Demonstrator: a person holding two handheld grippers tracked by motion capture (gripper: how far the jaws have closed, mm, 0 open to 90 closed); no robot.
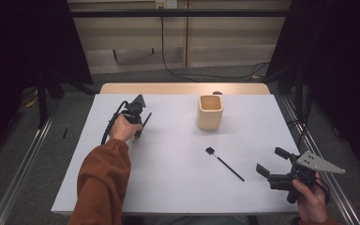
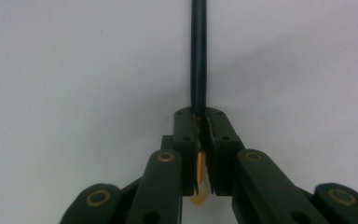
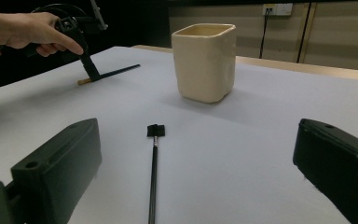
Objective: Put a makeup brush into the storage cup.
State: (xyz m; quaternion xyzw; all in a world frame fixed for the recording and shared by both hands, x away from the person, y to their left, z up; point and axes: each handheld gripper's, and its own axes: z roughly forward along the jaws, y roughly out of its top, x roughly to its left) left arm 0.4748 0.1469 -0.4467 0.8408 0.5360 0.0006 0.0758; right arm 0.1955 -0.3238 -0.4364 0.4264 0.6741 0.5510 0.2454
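Note:
My left gripper points down at the white table and is shut on a thin dark stick with a yellowish end; the stick lies flat on the surface. In the right gripper view the same gripper pins this stick at the far left. My right gripper hovers open near the front right, its jaws wide apart with nothing between them. A black brush lies ahead of it, its square head pointing at the cream cup.
The cup stands upright at the back centre of the table. A strip of wooden tabletop shows behind the white sheet. Metal rails run along both sides on the floor, and cables trail behind the table.

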